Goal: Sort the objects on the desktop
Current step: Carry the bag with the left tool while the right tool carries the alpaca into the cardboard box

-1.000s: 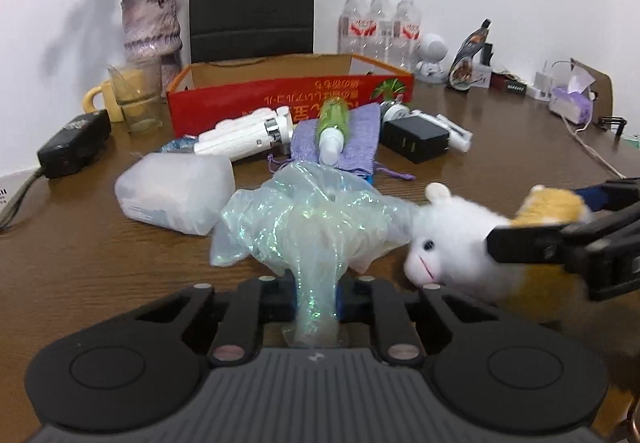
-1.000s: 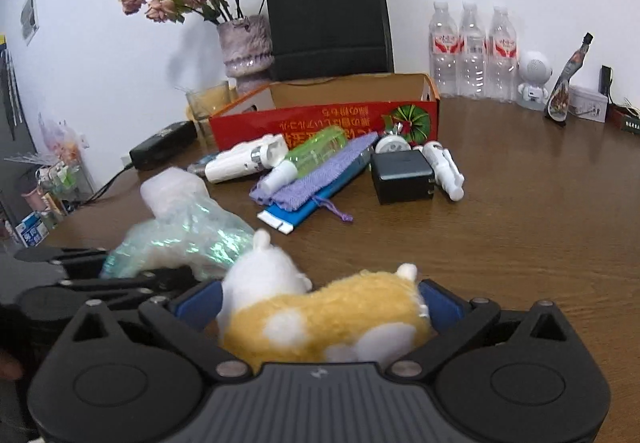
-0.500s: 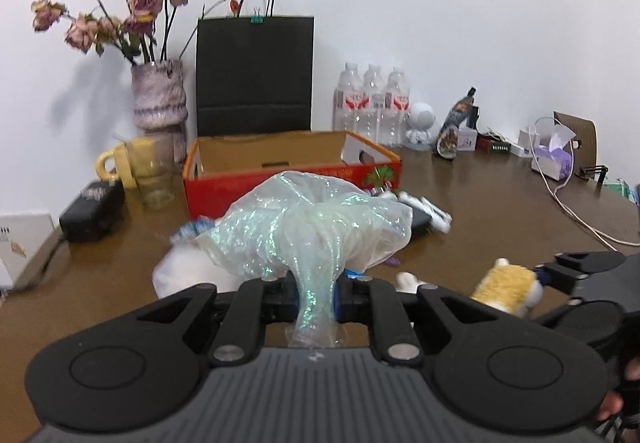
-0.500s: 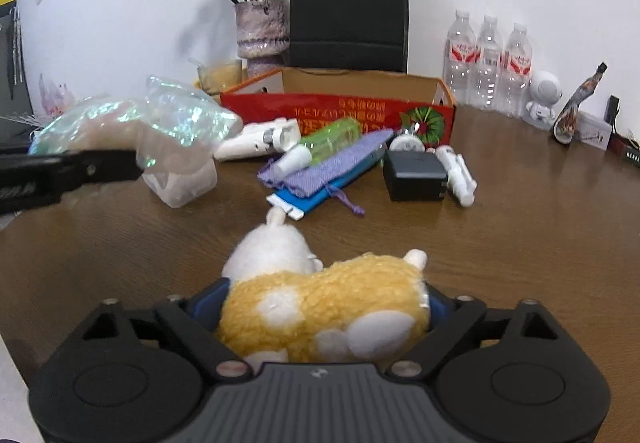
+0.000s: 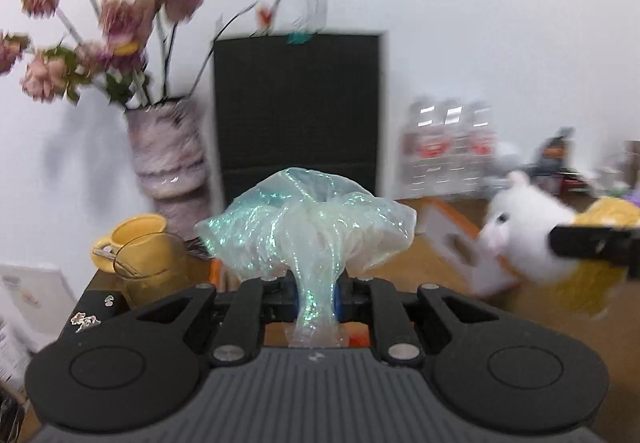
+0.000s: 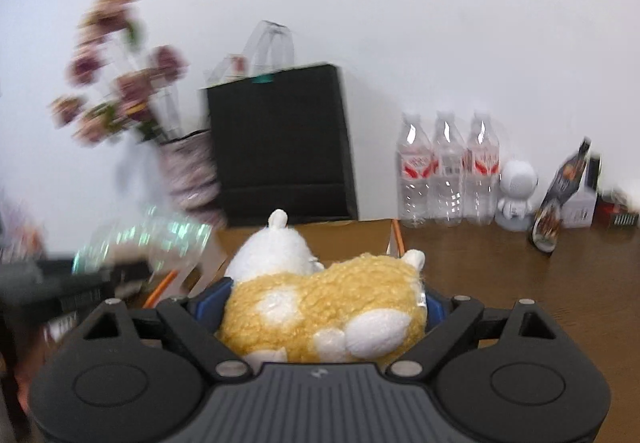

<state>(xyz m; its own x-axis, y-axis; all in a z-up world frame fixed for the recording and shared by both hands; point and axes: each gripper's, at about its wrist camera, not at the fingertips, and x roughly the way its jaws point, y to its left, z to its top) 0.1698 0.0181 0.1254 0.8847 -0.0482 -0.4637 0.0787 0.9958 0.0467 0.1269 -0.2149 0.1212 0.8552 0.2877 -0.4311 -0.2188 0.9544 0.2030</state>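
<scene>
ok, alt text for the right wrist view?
The right tool grips a fluffy yellow-and-white plush animal above an open orange cardboard box. Behind stand a black paper bag, three clear water bottles and a blurred vase of pink flowers.

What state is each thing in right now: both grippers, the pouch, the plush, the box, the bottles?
Left gripper: shut on iridescent pouch.
Iridescent pouch: pinched at its neck, lifted.
Right gripper: shut on plush toy.
Plush toy: held between the fingers, off the table.
Cardboard box: open-topped, contents hidden.
Water bottles: upright, capped.
</scene>
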